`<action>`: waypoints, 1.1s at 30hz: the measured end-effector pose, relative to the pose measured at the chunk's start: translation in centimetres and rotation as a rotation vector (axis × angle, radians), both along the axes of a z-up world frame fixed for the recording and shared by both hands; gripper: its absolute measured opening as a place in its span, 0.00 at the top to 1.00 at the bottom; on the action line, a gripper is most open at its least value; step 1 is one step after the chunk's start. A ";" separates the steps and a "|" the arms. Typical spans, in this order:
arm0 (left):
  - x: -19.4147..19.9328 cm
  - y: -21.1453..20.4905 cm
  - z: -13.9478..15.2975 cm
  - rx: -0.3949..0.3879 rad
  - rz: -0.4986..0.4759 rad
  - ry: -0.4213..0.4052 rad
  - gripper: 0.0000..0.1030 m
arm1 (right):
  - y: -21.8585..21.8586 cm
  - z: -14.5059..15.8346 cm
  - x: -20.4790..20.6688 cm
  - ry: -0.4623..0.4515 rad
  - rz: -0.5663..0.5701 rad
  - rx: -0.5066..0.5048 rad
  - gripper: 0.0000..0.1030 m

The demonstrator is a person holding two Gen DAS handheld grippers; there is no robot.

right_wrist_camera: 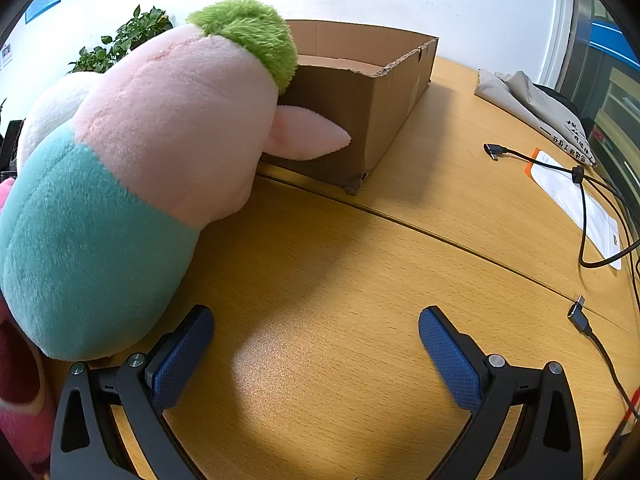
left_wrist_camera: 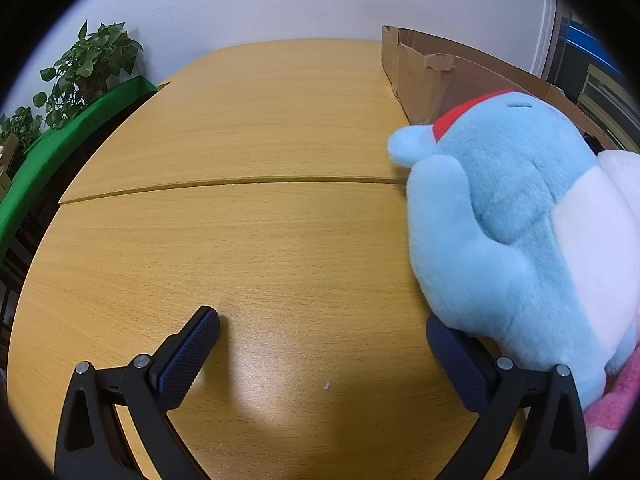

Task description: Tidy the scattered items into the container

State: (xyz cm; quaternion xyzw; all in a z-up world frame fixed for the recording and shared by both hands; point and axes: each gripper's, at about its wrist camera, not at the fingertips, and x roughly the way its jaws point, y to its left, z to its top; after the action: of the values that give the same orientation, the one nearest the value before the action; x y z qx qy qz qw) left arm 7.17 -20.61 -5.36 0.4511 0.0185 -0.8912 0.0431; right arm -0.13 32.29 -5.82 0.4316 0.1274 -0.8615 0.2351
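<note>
Looking ahead from both tools: a wooden table [left_wrist_camera: 248,248] lies under them.
Left gripper [left_wrist_camera: 323,334]: its two fingers stand wide apart. Nothing sits between them. It holds nothing.
Blue plush toy [left_wrist_camera: 508,216]: it lies on the table to the right of the left gripper. Its bottom touches the right finger's pad [left_wrist_camera: 460,364] from the outside. It has a red band near its head.
Right gripper [right_wrist_camera: 316,334]: its fingers are wide apart too. Only bare table shows between them. It holds nothing.
Pink plush toy [right_wrist_camera: 160,128]: it lies to the left of the right gripper, with a green tuft on top and a teal bottom part. Its teal end is just beside the left finger's pad [right_wrist_camera: 182,360].
Cardboard box [right_wrist_camera: 380,92]: it is open on top, ahead of the right gripper. The pink plush toy's head leans at its near wall.
Black cable [right_wrist_camera: 580,184]: it lies far to the right of the right gripper.
Green plant [left_wrist_camera: 92,64]: it is far ahead and left of the left gripper.
</note>
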 end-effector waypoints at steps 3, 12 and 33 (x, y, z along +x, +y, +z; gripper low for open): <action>0.1 -0.2 0.1 -0.001 -0.016 -0.006 0.00 | 0.0 0.0 0.0 0.000 0.000 0.000 0.00; 6.3 0.7 4.7 0.100 -0.055 0.102 0.01 | 0.0 0.0 0.0 0.000 0.000 0.000 0.00; 16.7 16.0 12.3 0.097 -0.213 0.196 0.01 | 3.2 10.5 13.4 0.240 -0.267 -0.067 0.00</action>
State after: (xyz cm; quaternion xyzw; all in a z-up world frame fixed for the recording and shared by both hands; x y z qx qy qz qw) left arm 23.83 -4.66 6.93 0.3630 0.0179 -0.9286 -0.0756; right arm 13.32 35.46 4.65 0.3307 0.0672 -0.9342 0.1162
